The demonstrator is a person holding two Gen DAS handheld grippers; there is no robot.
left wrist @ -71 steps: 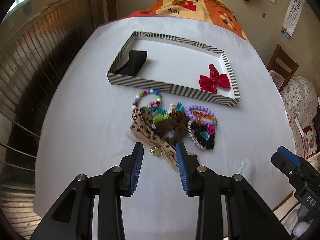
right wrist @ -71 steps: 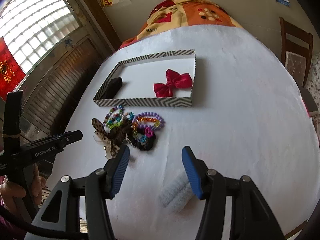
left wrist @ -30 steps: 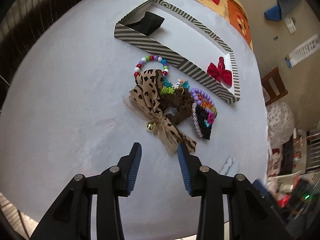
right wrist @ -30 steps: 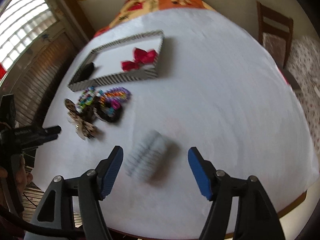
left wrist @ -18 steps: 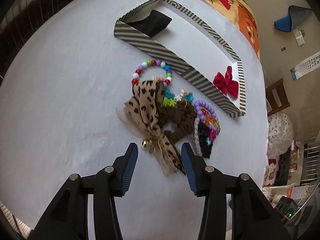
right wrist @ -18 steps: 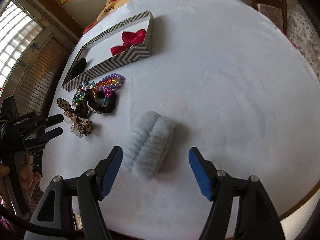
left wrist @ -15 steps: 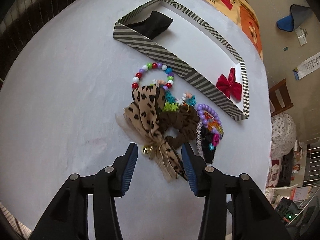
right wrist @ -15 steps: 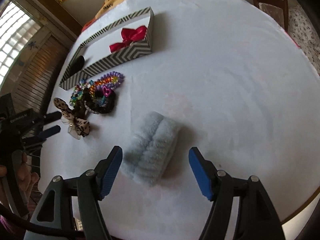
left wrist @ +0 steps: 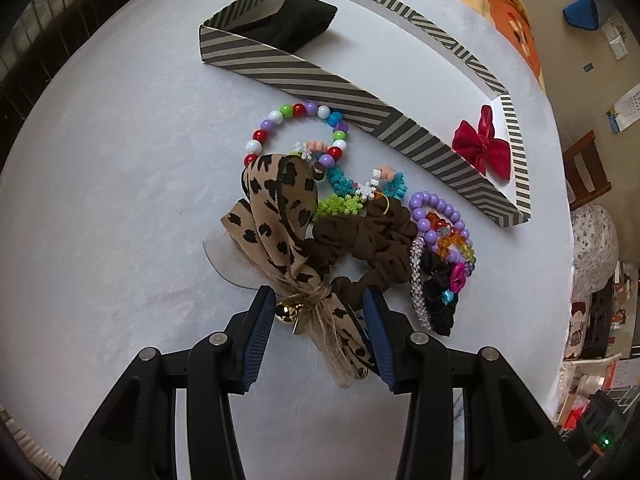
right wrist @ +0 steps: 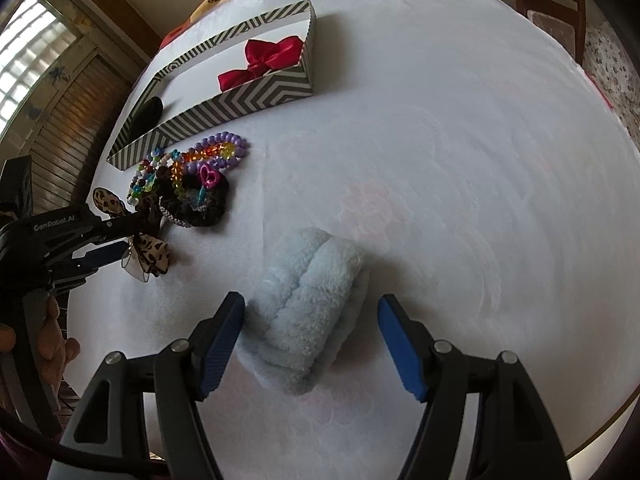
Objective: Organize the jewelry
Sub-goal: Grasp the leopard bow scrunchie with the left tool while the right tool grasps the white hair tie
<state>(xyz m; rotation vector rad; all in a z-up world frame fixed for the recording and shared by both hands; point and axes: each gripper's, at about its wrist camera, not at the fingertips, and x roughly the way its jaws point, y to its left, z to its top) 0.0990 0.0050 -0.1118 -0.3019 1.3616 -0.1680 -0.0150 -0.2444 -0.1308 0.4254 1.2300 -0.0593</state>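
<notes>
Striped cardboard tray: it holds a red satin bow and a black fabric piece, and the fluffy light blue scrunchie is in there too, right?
Not quite. The striped cardboard tray holds the red satin bow and black fabric piece, but the fluffy light blue scrunchie lies on the tablecloth between the right claw's open fingers, as the right wrist view shows.

Both wrist views look steeply down, close over the table's (left wrist: 100, 168) near edge. Both show the striped box (left wrist: 288, 76) (right wrist: 224, 106) and accessory pile (left wrist: 360, 220) (right wrist: 188, 184)

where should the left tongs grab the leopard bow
At the knotted middle of the leopard bow, by the gold bell. It is the narrowest part, and the open left tongs already straddle it from the near side; the loops are floppy.
</notes>
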